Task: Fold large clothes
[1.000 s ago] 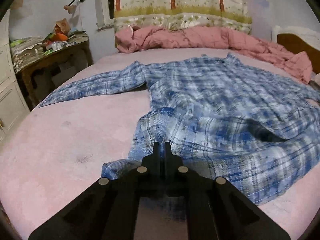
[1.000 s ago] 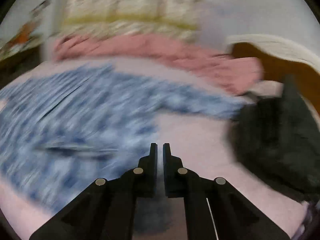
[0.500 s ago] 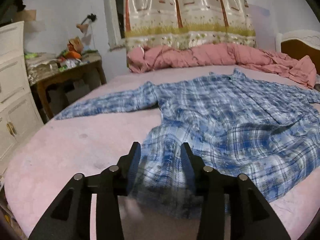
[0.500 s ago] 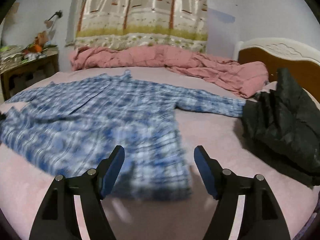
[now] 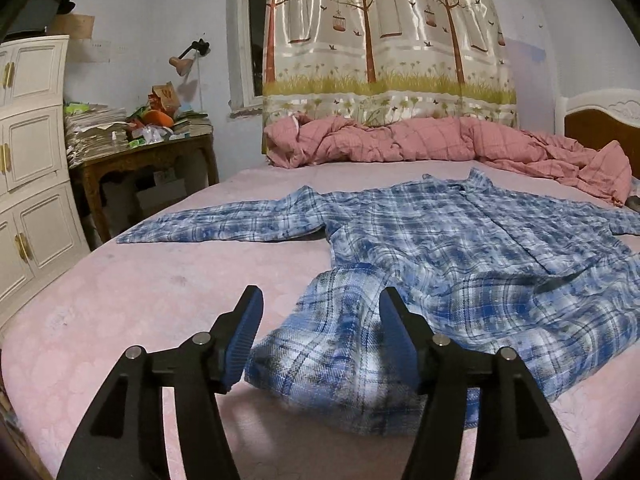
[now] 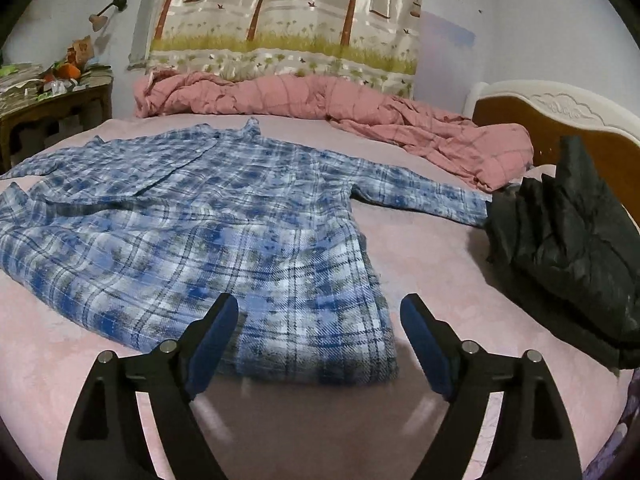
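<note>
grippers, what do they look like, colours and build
Left gripper and right gripper match: matte black angular linkage arms with round silver pins at the joints, and jaws lined with ribbed blue pads. No cables, markings or sleeves show.

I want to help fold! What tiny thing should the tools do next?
Probably flatten the crumpled hem corner first: the plaid shirt lies spread on the bed, but that corner is flipped over near the open left tool. The right tool is open too.
</note>
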A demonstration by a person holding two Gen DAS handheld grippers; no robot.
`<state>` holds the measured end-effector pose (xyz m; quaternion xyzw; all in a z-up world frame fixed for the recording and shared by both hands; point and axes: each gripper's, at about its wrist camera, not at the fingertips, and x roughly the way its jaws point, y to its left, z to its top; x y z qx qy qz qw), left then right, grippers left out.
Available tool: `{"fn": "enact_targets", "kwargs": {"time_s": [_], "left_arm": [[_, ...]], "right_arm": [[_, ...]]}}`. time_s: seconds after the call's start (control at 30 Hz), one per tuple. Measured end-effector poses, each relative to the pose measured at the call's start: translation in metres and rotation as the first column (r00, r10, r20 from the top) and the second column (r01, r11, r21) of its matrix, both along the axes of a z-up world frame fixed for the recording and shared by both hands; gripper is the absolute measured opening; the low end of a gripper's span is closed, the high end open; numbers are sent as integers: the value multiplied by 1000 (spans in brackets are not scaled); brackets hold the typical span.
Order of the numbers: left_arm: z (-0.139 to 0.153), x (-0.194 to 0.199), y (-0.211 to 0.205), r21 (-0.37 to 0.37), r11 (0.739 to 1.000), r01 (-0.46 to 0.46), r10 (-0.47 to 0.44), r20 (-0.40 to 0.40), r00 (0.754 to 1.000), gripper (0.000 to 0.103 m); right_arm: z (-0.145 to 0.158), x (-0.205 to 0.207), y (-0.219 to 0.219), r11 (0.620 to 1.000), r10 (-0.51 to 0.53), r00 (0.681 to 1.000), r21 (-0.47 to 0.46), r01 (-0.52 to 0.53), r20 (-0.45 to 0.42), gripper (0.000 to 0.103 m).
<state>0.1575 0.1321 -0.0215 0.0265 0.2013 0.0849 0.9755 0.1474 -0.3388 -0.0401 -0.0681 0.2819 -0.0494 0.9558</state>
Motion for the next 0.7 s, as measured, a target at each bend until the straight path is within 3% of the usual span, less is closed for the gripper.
{"fn": "enact_targets", "kwargs": {"time_s": [0.13,0.2,0.23,0.37,0.47,0.63,0.7], "left_arm": [[2,0,-5,-3,1000,12,-12,-25,1000,66],[3,-5,-13,-57,992,116,-122,-99,988,66],[6,-14,-21,-65,987,146,-152,-88,984,66],[16,-44,-62,14,973,231,-229,-83,970,75],[12,-41,-82,-10,958,288,-285,-171,943,76],[-7,-31,-106,108,945,310,-268,-291,918,77],[-13,-31,-107,113,944,311,-261,-320,911,85]], "right_arm": [[6,-7,5,999,-21,999,-29,22,25,85],[14,-15,10,1000,13,999,-11,-12,36,85],[19,-19,15,999,50,998,19,-51,28,85],[33,-30,45,993,115,993,43,-114,-30,85],[35,-34,64,993,116,991,25,-114,-68,86],[26,-36,82,992,120,987,-25,-123,-105,86],[23,-37,86,991,131,985,-22,-134,-114,86]]}}
